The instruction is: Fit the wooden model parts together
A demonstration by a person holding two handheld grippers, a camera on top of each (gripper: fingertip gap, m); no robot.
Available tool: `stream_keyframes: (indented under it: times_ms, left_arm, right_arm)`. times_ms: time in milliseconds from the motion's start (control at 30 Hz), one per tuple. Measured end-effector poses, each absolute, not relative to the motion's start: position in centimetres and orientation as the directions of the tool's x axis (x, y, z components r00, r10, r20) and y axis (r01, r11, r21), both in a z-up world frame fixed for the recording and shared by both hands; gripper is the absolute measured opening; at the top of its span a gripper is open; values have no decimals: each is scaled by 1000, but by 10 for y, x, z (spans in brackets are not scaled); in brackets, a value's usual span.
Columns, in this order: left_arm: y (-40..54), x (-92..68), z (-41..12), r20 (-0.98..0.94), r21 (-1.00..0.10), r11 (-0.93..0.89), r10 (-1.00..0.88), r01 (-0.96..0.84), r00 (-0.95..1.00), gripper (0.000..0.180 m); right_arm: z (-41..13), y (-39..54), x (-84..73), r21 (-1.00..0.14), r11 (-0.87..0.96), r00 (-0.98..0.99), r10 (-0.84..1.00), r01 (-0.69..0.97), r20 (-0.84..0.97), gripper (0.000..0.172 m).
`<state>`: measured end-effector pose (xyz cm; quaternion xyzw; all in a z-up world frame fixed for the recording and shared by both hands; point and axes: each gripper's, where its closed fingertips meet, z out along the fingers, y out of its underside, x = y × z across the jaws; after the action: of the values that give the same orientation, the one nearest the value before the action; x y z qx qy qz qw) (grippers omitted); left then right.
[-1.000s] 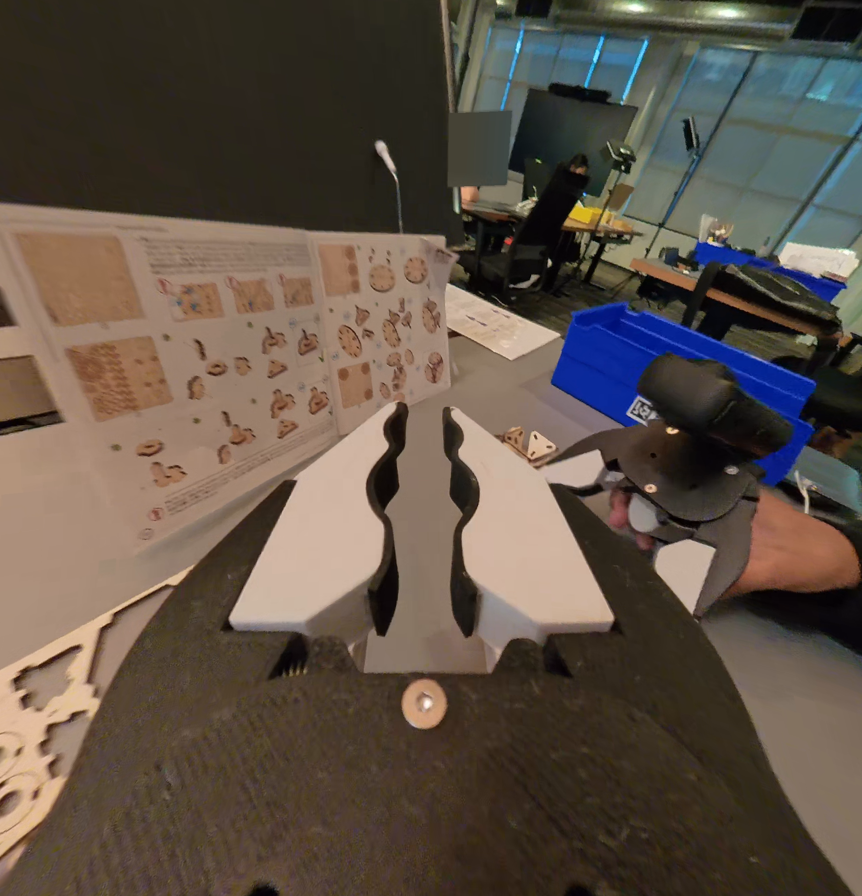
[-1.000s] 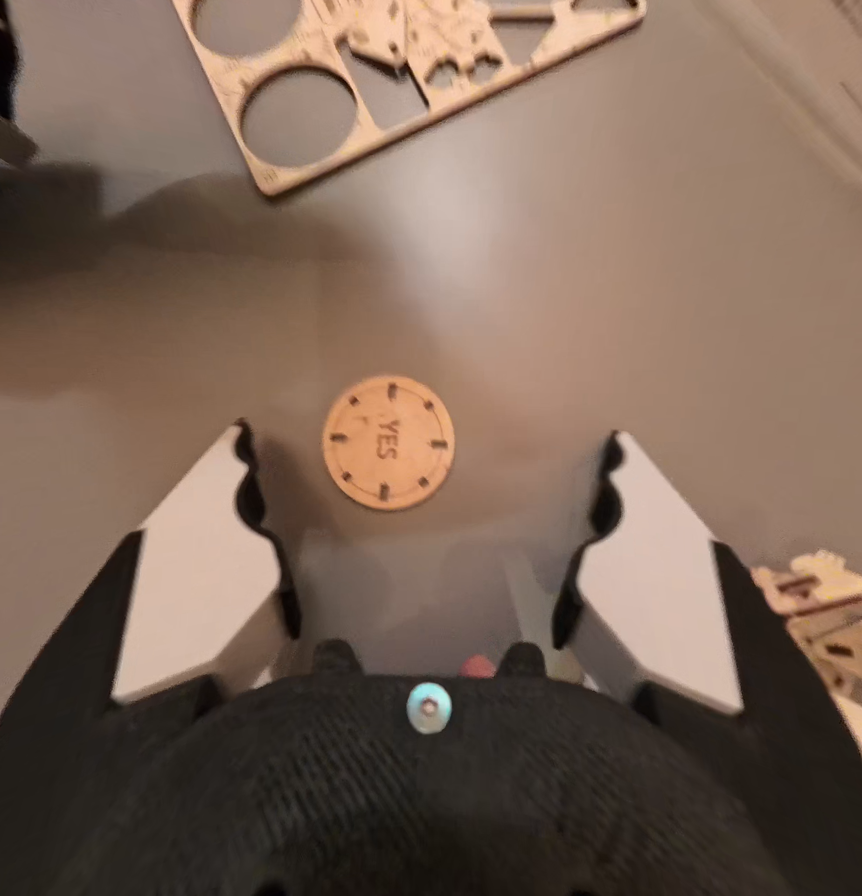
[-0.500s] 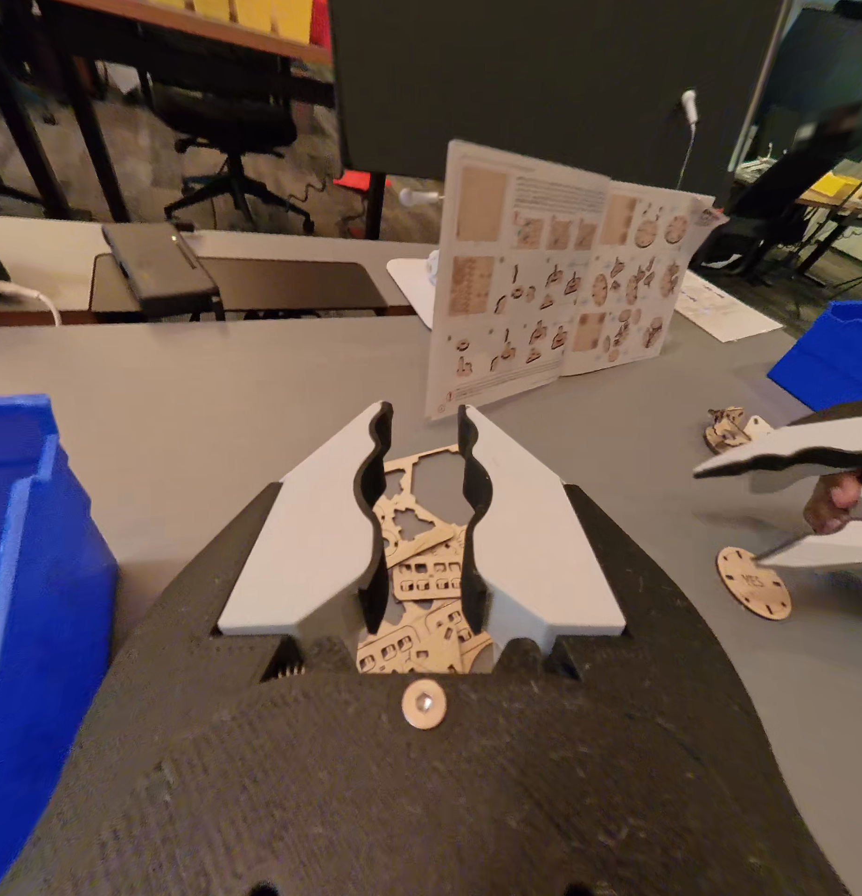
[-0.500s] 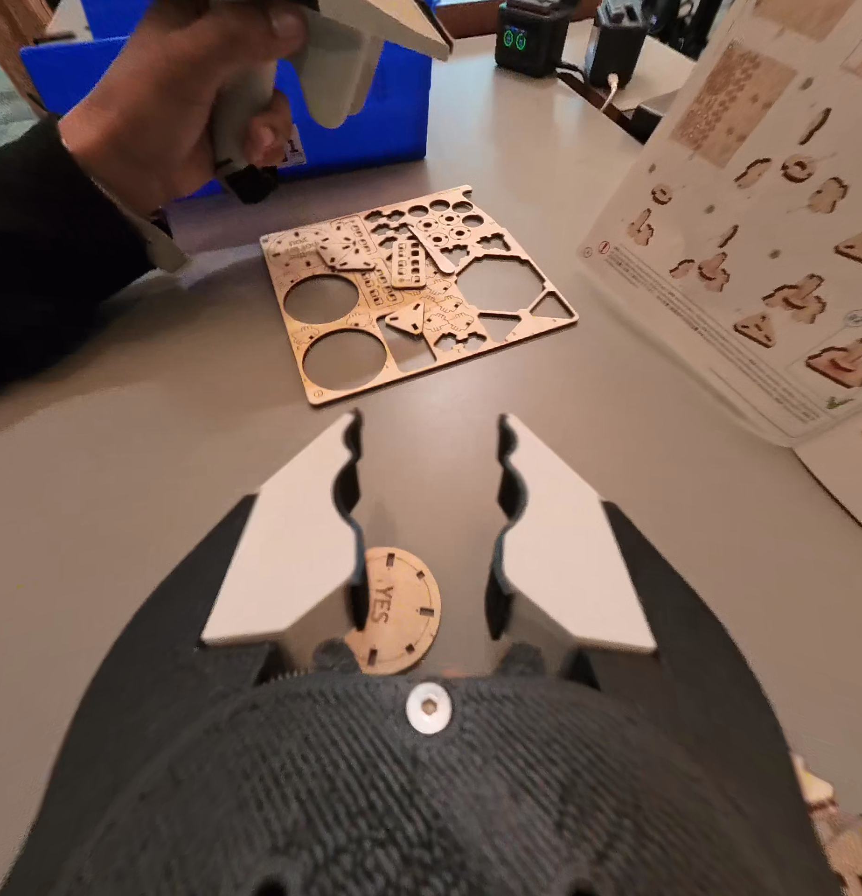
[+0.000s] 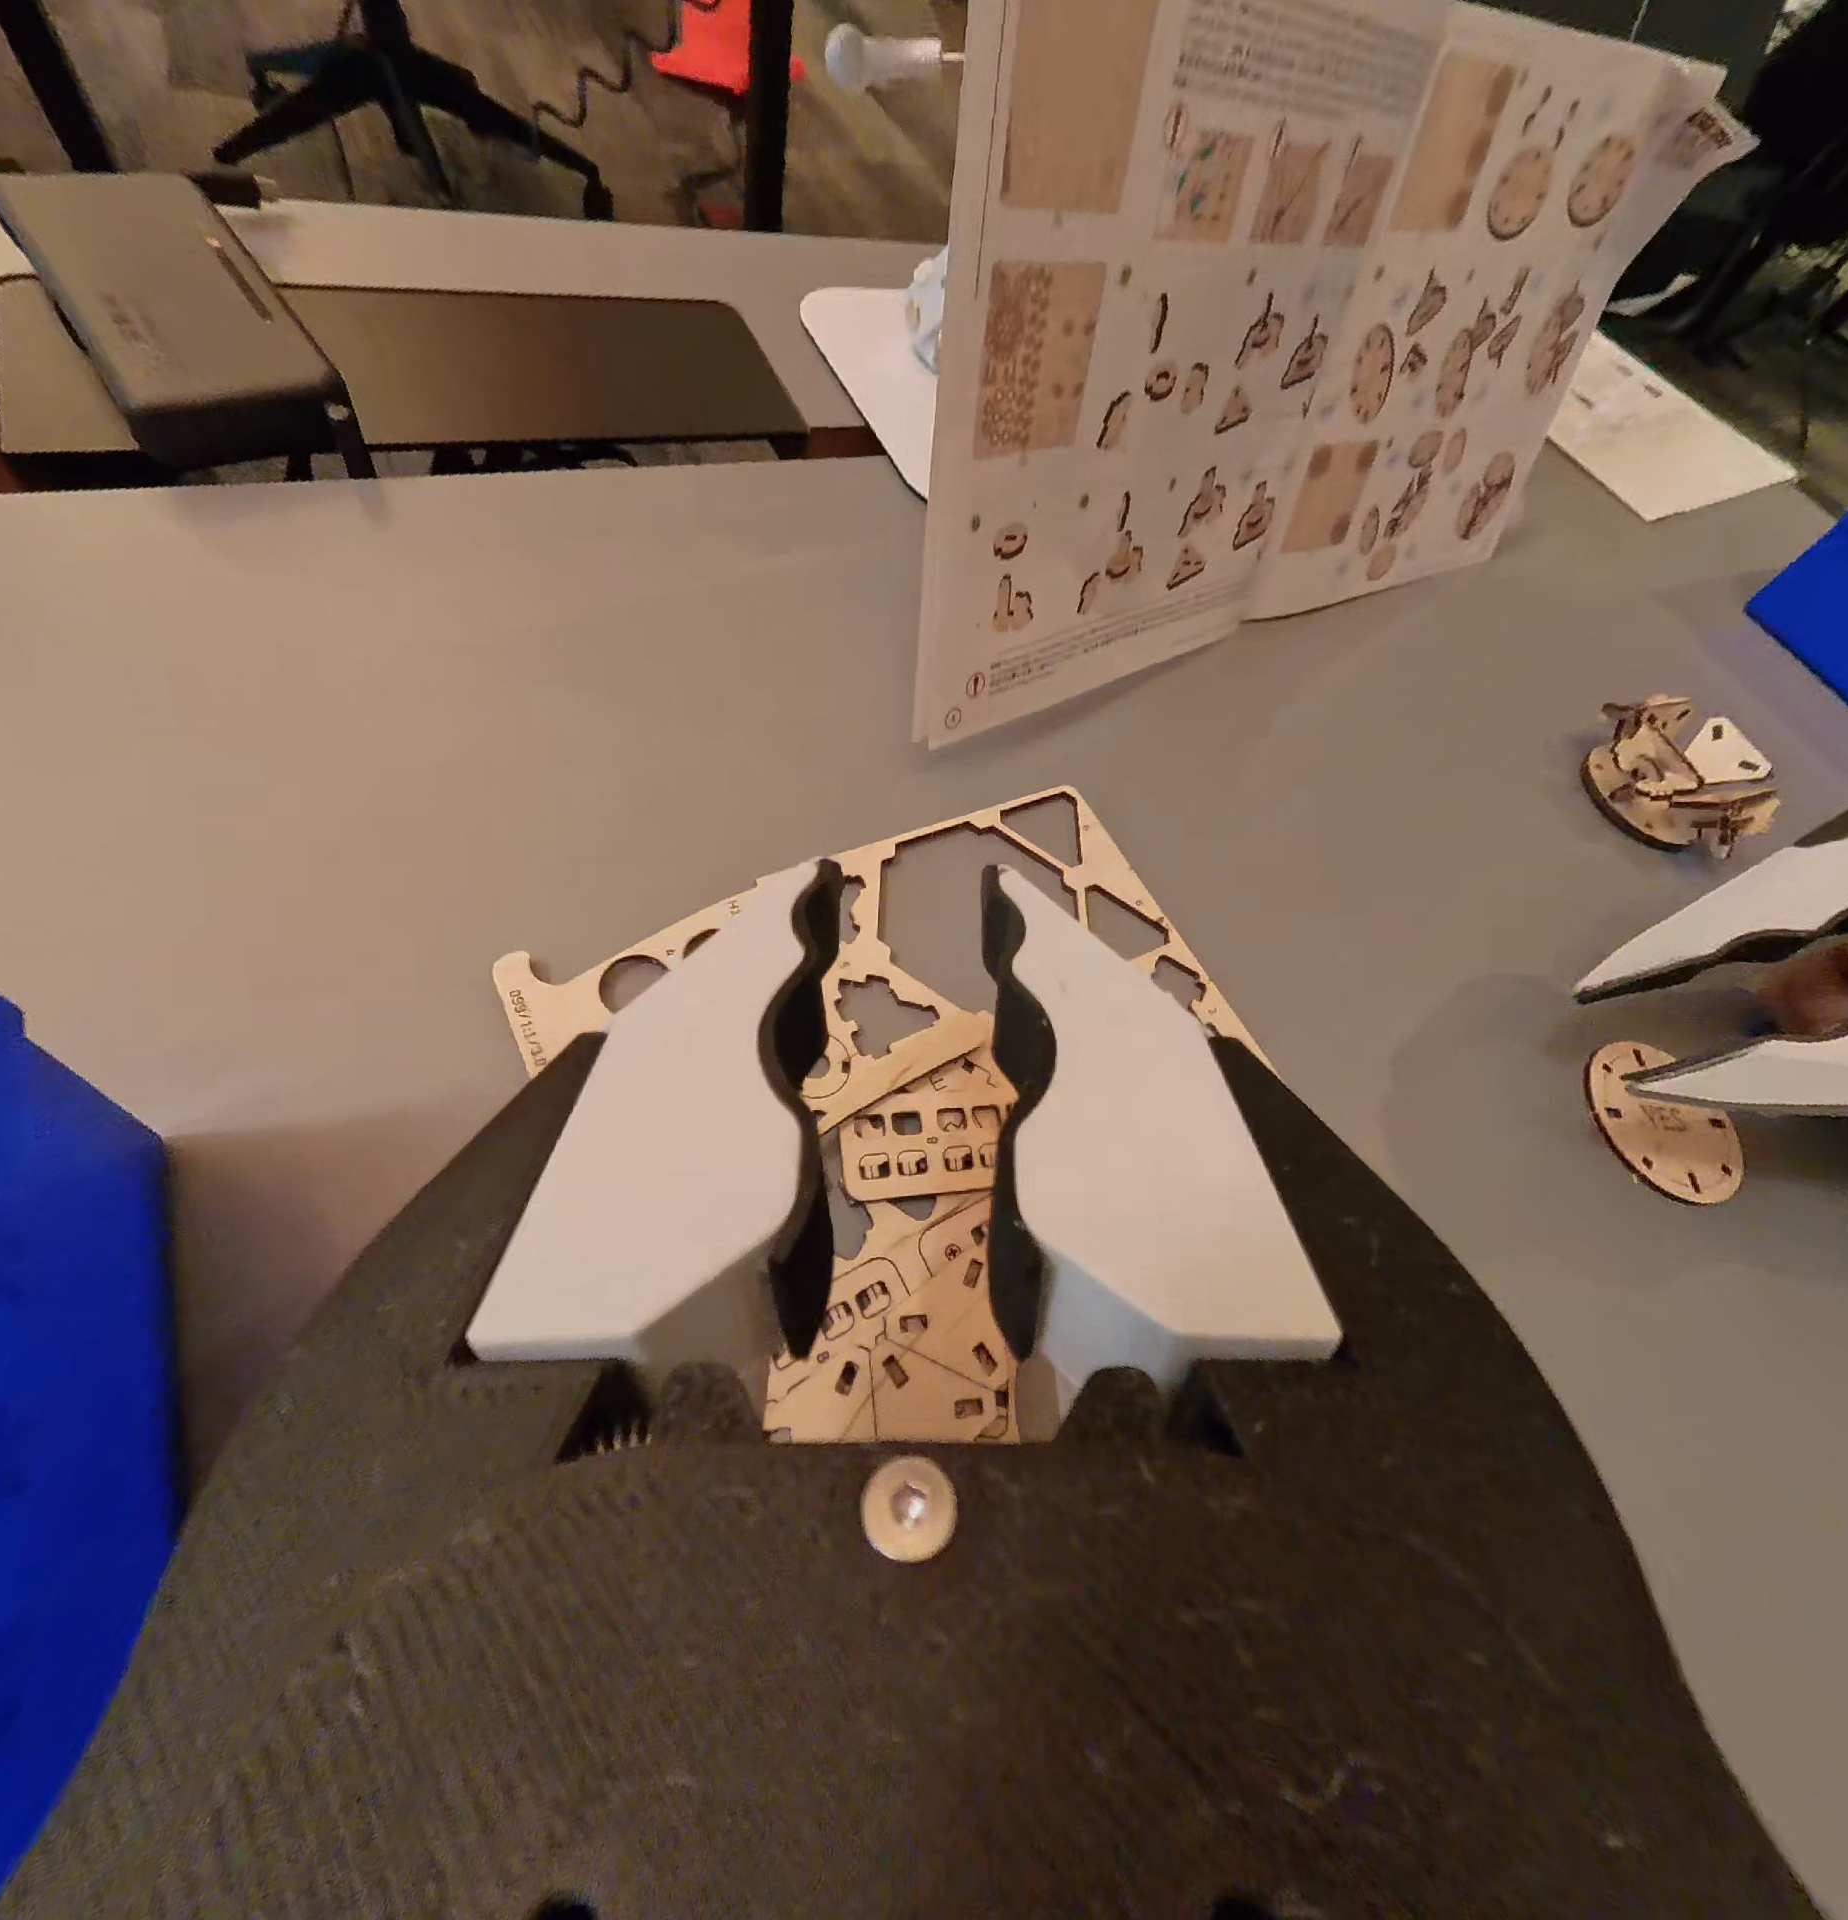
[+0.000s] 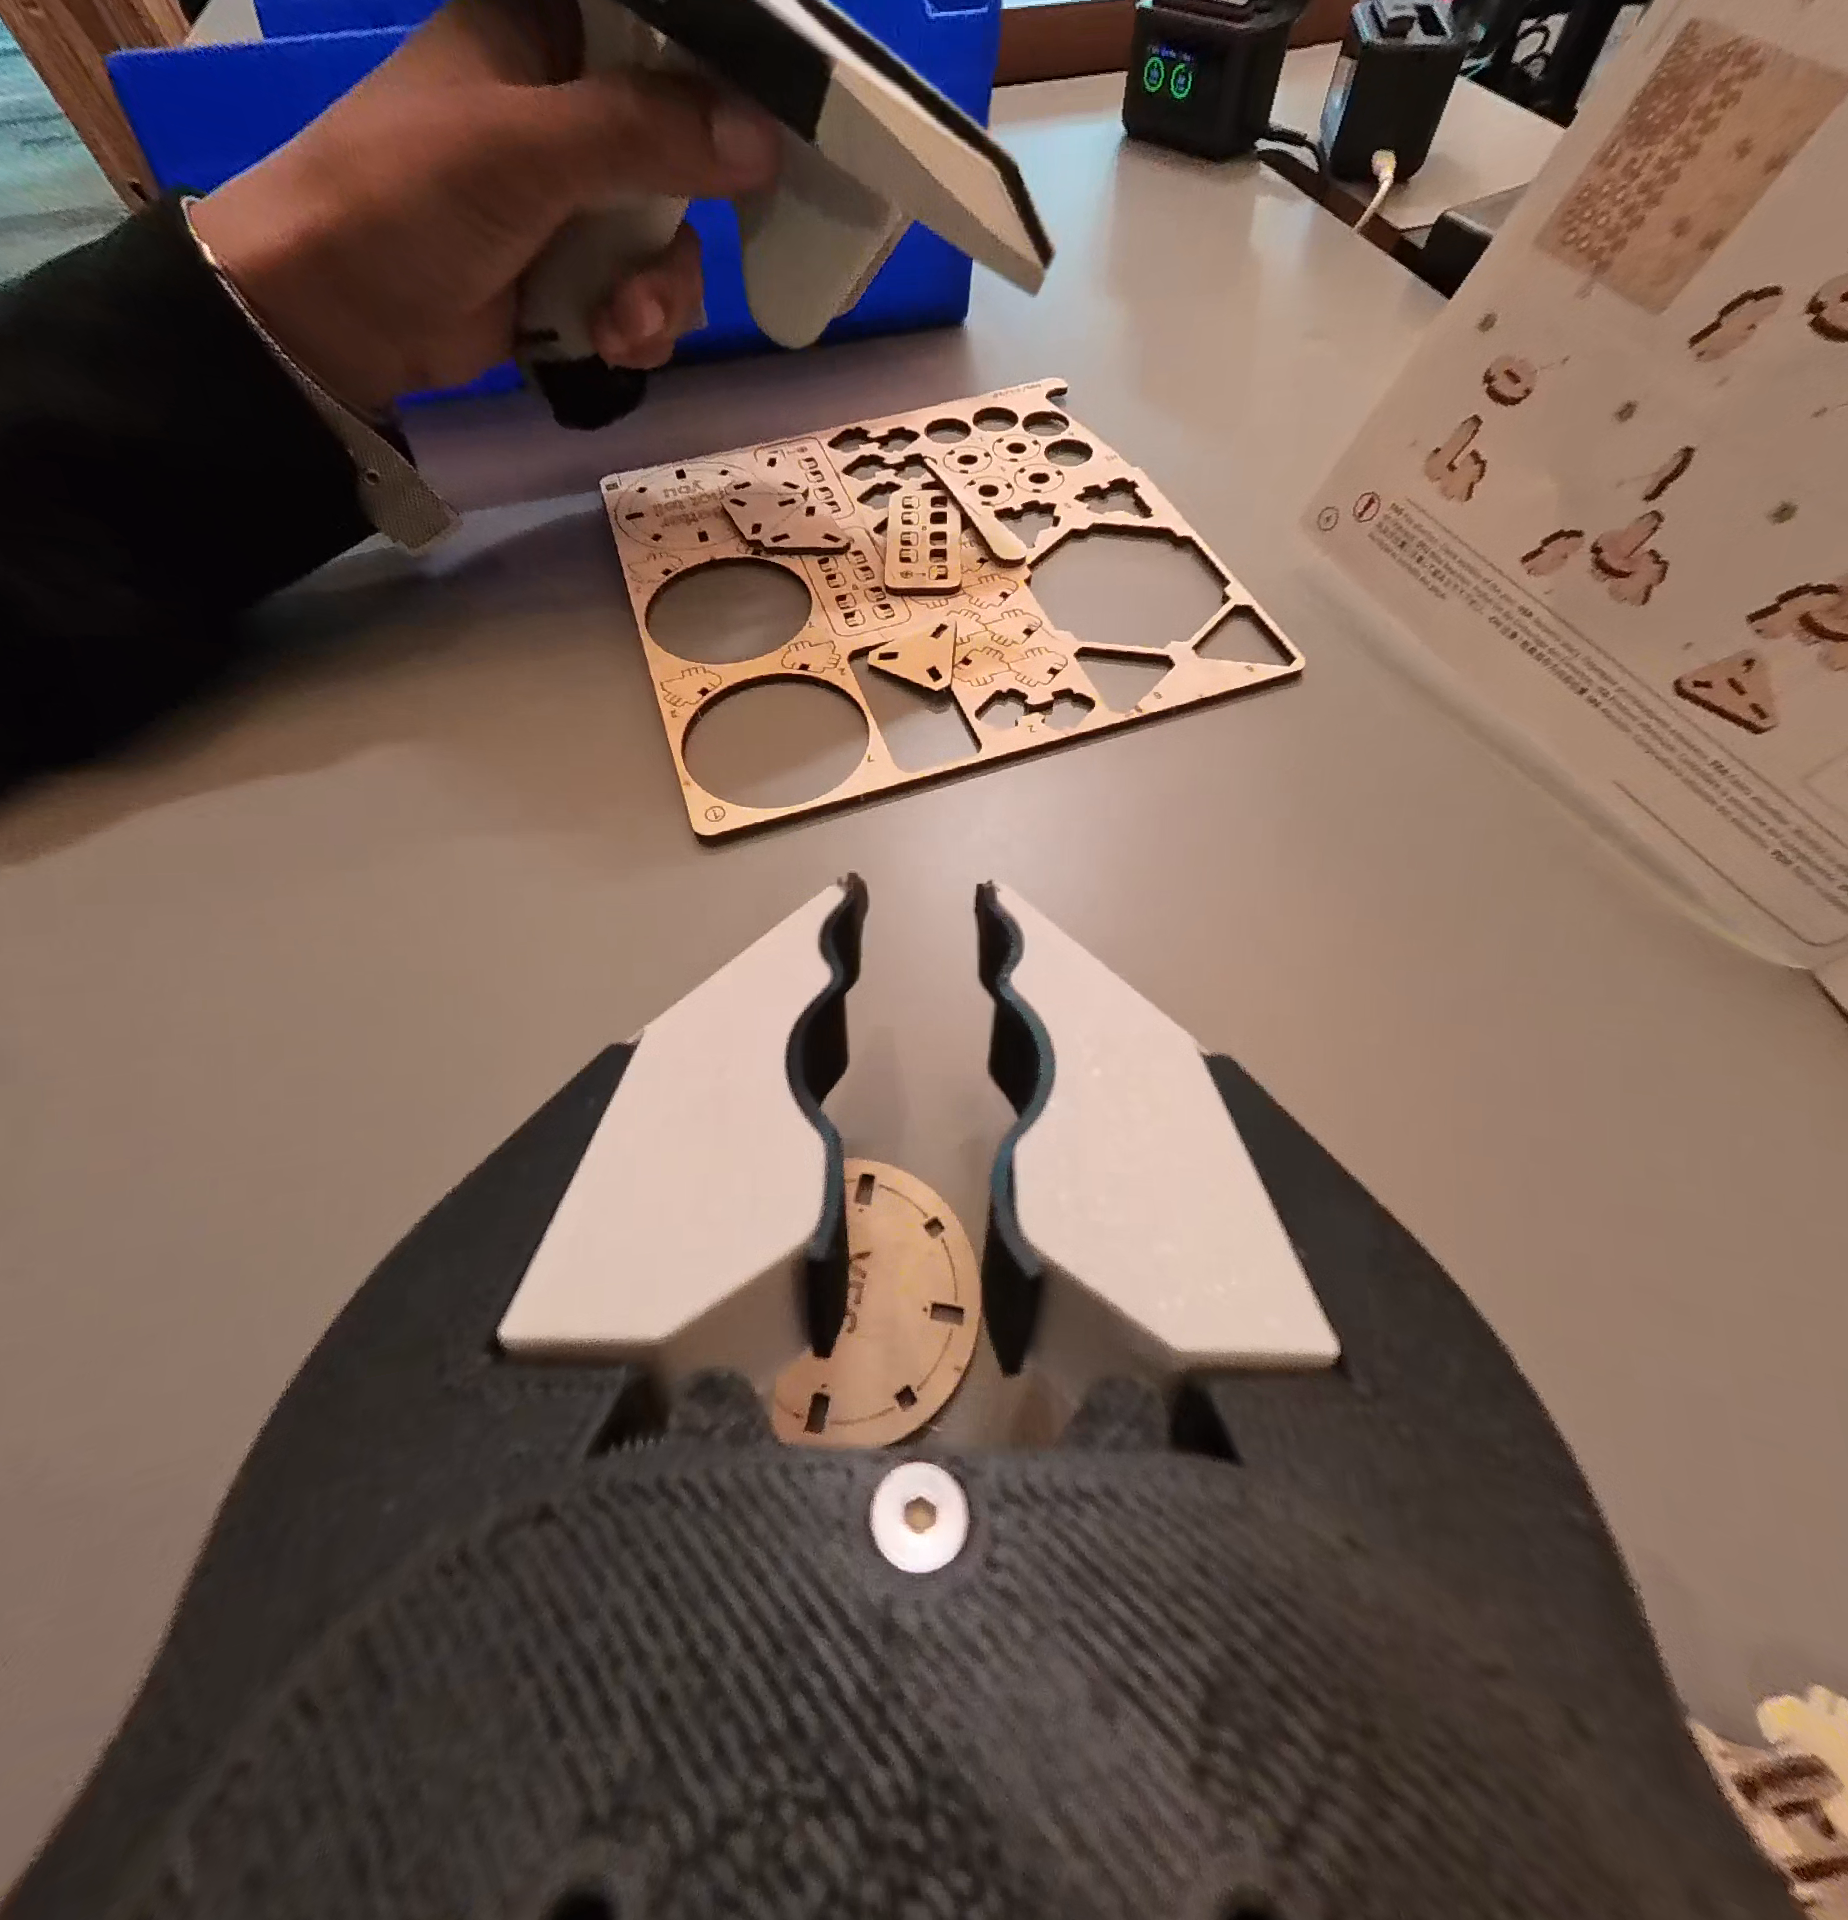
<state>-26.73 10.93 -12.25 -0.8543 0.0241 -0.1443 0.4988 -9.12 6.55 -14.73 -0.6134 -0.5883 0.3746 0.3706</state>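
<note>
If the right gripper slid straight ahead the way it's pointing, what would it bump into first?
Probably the flat wooden puzzle sheet lying on the grey table, straight ahead of the right gripper. Only bare tabletop lies between them.

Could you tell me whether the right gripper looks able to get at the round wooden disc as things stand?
Probably yes: the right gripper hangs open directly over the disc, which lies flat and alone on the table.

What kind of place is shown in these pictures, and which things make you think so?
Probably an office or lab workspace used for a hobby-kit assembly. A grey table bears a laser-cut wooden parts sheet and an open instruction leaflet; behind it stands a desk with a laptop, and blue bins sit nearby.
</note>
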Motion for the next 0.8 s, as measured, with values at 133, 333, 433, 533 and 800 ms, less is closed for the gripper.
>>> stream_keyframes:
  times_ms: [133, 333, 433, 533, 800]
  left_arm:
    - [109, -258, -123, 217, -855, -512, -225, 75, 950, 32]
    - [107, -248, -125, 131, -855, -518, -279, -34, 951, 47]
    - [107, -241, -125, 105, -854, -515, -298, -67, 949, 48]
    - [108, -230, -124, 97, -857, -507, -325, -87, 941, 48]
    - [111, -163, -124, -12, -865, -442, -456, -238, 890, 47]
  right_arm:
    - [-151, 72, -89, -885, -22, 72, 997, 464, 14, 20]
    - [-105, 122, -56, -891, 175, 314, 893, 419, 323, 20]
    - [-44, 164, 1, -871, 313, 556, 676, 377, 484, 18]
    - [-9, 180, 53, -860, 401, 662, 557, 315, 502, 0]
    - [-56, 199, 61, -895, 224, 610, 666, 385, 429, 0]
